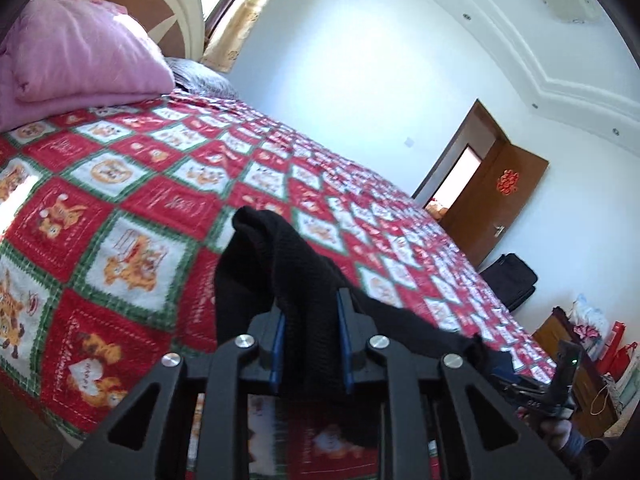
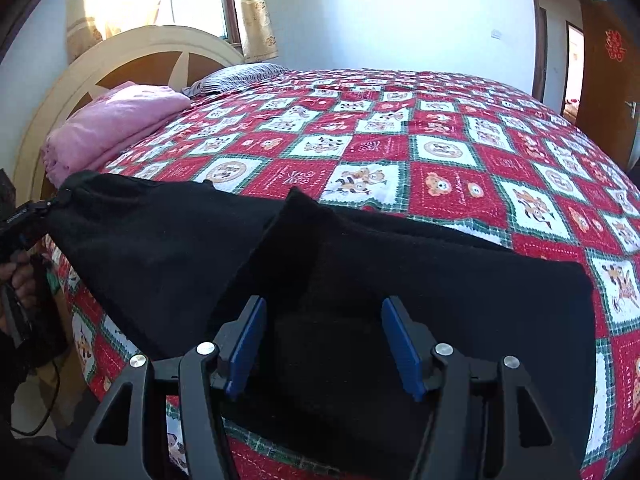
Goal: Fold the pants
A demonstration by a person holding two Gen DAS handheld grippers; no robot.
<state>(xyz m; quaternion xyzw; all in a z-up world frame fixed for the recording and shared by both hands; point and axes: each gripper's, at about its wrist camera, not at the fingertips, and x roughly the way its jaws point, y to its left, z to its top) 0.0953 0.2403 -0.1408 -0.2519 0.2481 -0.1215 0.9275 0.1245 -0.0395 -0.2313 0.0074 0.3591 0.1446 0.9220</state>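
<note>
Left gripper (image 1: 311, 344): blue pads are pinched onto a bunched fold of the black pants (image 2: 360, 280), and that corner is held up off the bedspread (image 2: 440, 152). Cloth is seen between the pads and draped over them on the left wrist view. The jaws are nearly together, with only the fabric's thickness between them.

Right gripper (image 2: 323, 346): jaws are set roughly half apart. The pants are spread under and between the pads, but no contact with the pads can be made out, so no grip is read there.

The pants are laid across the near edge of the bed, mostly flat, with a raised ridge of cloth in the middle. The left end is pulled taut toward the left gripper, seen at the far left of the right wrist view.

Farther back, a folded pink quilt (image 2: 116, 128) is stacked against the headboard (image 2: 132, 46), with a striped pillow (image 2: 236, 76) beside it. A brown door (image 1: 496, 200) is seen open in the far wall.
</note>
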